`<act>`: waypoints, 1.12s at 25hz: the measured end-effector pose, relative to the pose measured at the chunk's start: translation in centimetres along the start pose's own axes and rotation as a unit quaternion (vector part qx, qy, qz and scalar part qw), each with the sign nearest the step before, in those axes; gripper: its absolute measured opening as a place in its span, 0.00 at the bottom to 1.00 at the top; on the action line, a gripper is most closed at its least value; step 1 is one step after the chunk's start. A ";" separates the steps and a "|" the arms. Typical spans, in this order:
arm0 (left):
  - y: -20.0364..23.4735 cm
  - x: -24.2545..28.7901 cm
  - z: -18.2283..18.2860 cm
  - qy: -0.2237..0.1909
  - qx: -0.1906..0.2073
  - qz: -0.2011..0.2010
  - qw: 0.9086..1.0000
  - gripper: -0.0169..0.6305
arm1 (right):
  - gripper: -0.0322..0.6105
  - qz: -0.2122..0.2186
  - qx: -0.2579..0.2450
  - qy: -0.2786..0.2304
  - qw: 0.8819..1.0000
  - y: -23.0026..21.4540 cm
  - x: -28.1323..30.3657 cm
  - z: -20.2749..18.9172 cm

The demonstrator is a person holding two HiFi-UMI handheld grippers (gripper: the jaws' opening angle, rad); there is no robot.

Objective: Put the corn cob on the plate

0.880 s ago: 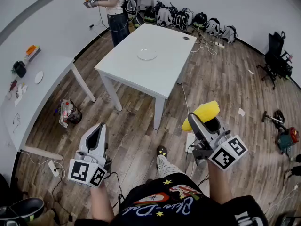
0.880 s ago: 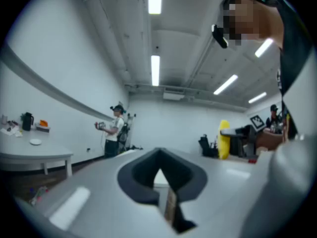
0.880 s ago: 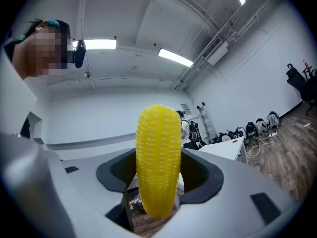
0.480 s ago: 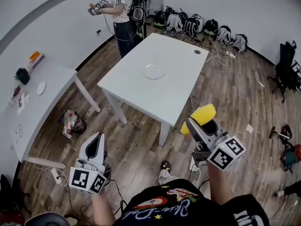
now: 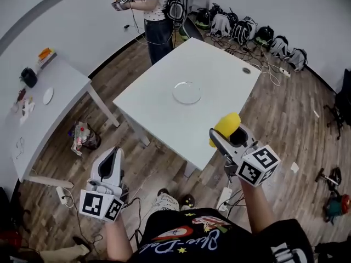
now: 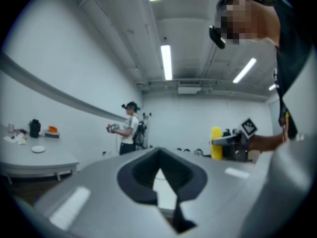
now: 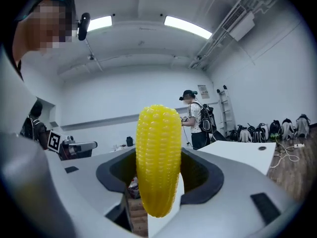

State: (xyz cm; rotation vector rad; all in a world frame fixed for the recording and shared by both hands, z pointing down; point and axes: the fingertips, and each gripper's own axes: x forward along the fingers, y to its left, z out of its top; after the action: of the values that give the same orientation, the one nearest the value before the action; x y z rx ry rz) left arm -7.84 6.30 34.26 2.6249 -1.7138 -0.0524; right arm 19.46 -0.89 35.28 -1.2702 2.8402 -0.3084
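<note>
A yellow corn cob [image 5: 226,126] stands upright between the jaws of my right gripper [image 5: 224,133], which is shut on it just above the near corner of the white table [image 5: 219,75]. In the right gripper view the corn cob [image 7: 158,152] fills the gap between the two dark pads. A round clear plate [image 5: 187,92] lies in the middle of that table, beyond the cob. My left gripper [image 5: 111,163] hangs over the wooden floor short of the table, its jaws shut with nothing in them. From the left gripper view the corn cob [image 6: 216,143] shows far off at the right.
A person [image 5: 159,15] stands past the table's far end with grippers in hand. Backpacks [image 5: 247,32] line the back wall. A second white table [image 5: 49,108] with small items stands at the left, a bag [image 5: 82,137] on the floor beside it. Cables lie near my feet.
The table with the plate has come nearer. My right gripper with the cob has gone from over the floor to the table's near corner. The left gripper keeps its place.
</note>
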 end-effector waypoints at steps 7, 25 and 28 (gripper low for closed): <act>4.6 7.1 -1.1 0.015 0.002 -0.004 1.000 0.02 | 0.46 0.020 -0.066 0.106 0.992 -5.5 10.1 -1.9; 18.5 18.7 -3.7 0.032 -0.047 -0.023 0.998 0.02 | 0.46 0.046 -0.229 0.497 0.835 -18.1 29.2 -14.3; 19.5 18.7 -4.5 0.043 -0.055 -0.017 0.997 0.02 | 0.46 0.058 -0.237 0.550 0.799 -19.1 30.2 -16.1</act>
State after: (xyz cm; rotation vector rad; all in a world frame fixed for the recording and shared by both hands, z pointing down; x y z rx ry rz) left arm -18.08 -18.73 38.80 2.5391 -1.5928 -0.0330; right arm 11.80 -32.87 56.65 -1.1879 4.1994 -0.4660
